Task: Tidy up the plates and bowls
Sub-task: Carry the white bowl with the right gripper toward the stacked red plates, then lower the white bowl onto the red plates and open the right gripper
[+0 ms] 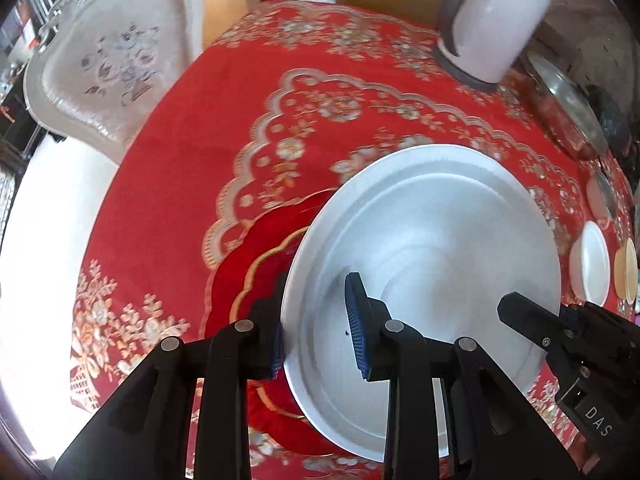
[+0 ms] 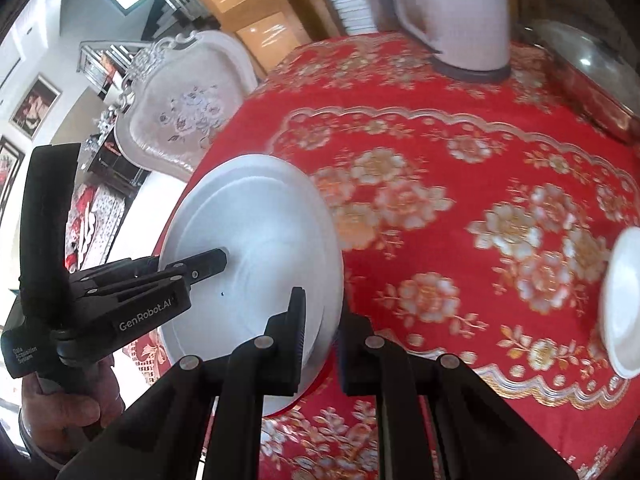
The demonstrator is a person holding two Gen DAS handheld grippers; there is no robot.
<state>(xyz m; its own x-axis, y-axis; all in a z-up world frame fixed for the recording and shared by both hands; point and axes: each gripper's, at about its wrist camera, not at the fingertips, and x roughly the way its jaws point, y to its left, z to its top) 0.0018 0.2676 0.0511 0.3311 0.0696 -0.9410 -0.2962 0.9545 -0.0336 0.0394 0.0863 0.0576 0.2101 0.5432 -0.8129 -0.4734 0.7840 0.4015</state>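
A large white plate is held at two opposite rims above the red flowered tablecloth. My left gripper is shut on its left rim, one blue pad over the plate and the other under it. My right gripper is shut on the far right rim. In the right wrist view the same plate sits between my right gripper's black fingers, and my left gripper clamps the opposite edge, with a hand below it. A second white rim seems to lie under the plate.
A red gold-edged mat lies below the plate. A small white bowl, a beige bowl and another dish stand at the right. A white kettle and a glass-lidded pan are at the back. A chair stands left.
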